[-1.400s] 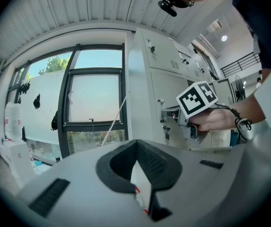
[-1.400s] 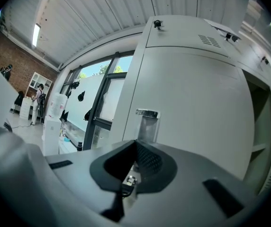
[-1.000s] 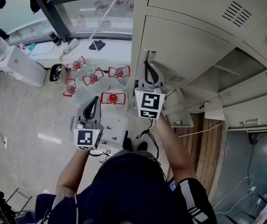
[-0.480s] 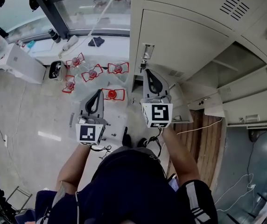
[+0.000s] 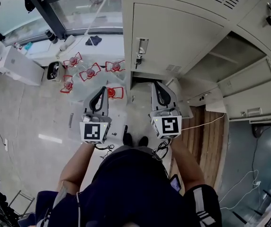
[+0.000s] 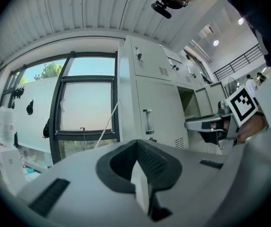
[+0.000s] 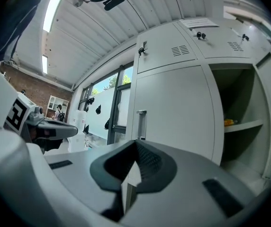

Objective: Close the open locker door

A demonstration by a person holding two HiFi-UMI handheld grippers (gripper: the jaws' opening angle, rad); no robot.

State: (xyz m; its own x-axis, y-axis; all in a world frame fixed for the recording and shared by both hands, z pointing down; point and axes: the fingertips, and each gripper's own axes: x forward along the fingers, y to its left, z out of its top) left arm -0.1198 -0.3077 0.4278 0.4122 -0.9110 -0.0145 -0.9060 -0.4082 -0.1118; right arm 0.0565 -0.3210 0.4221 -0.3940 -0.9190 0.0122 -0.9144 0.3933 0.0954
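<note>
Since a sec ago my left gripper (image 5: 100, 91) edged fwd a little. My right gripper (image 5: 158, 85) pulled back off the locker door (image 5: 173, 37) twd my body and is now well short of its handle (image 5: 141, 47). Both sets of jaws are fully closed, nothing betw them, touching nothing. Door sits flush, closed; the compartment (image 5: 225, 56) just right of it stands open w/ a shelf inside. Rm: window (image 5: 83, 8) at left, pale floor (image 5: 31, 117) w/ red-framed objs (image 5: 90, 72), wood planks (image 5: 211, 145) at right by the lockers.
</note>
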